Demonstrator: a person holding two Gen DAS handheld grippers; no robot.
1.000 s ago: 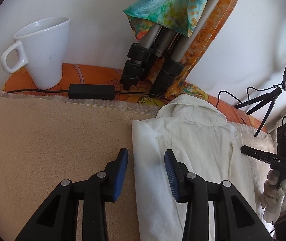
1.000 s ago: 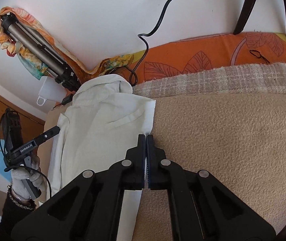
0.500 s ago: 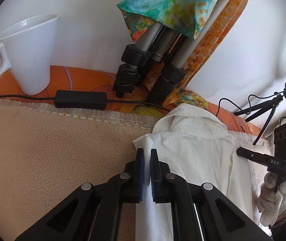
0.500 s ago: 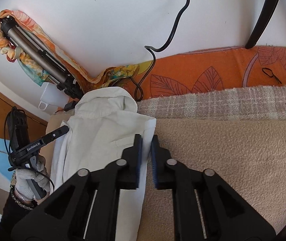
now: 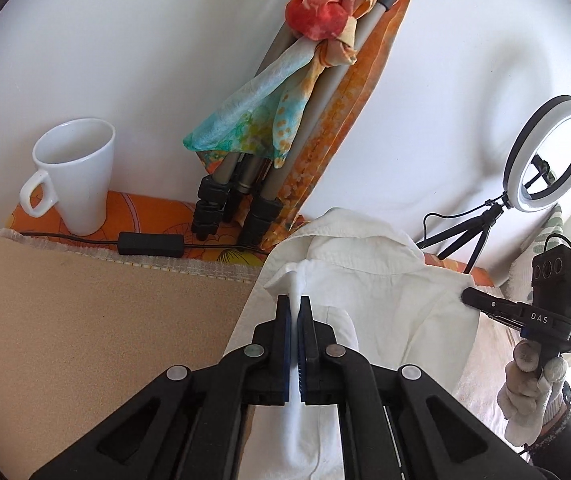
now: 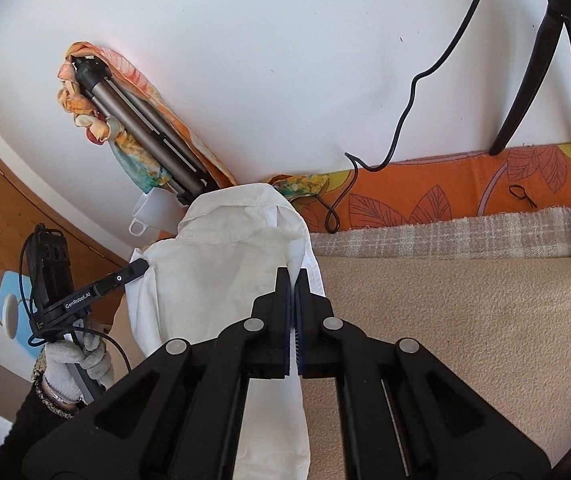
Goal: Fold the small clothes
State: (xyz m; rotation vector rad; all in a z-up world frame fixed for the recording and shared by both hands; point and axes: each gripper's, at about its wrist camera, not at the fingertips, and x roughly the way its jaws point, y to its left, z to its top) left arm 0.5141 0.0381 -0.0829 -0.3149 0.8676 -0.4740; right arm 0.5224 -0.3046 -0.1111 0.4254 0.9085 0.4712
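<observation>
The white shirt (image 5: 369, 292) lies collar-away on the tan blanket (image 5: 97, 320), its body already narrowed to a long strip, so a first lengthwise fold looks done on at least one side. The left gripper (image 5: 294, 308) is clamped on a pinch of cloth at the shirt's left shoulder edge, with white fabric squeezed up between its blue pads. The right gripper (image 6: 293, 280) is likewise closed on the opposite edge near the collar, a thin white fold showing between its fingers. Both edges are raised off the blanket (the shoulders stand up in soft ridges), which suggests the shirt is lifted at the top for the next fold. My judgement is that the task is partway through: the sides seem brought in, while the crosswise fold, top to hem, is left to do, and the hem itself is out of view under the grippers.

The blanket covers a checked woven cloth (image 6: 445, 232), which in turn lies over an orange leaf-print sheet (image 6: 445, 196) against a white wall. At the back stand a white mug (image 5: 75, 176), a folded tripod (image 5: 245, 184) wrapped in a colourful scarf (image 5: 261, 120), a black cable box (image 5: 151, 244) and a ring light (image 5: 547, 160) on a small stand. A wooden door (image 6: 25, 184) shows at the left.
</observation>
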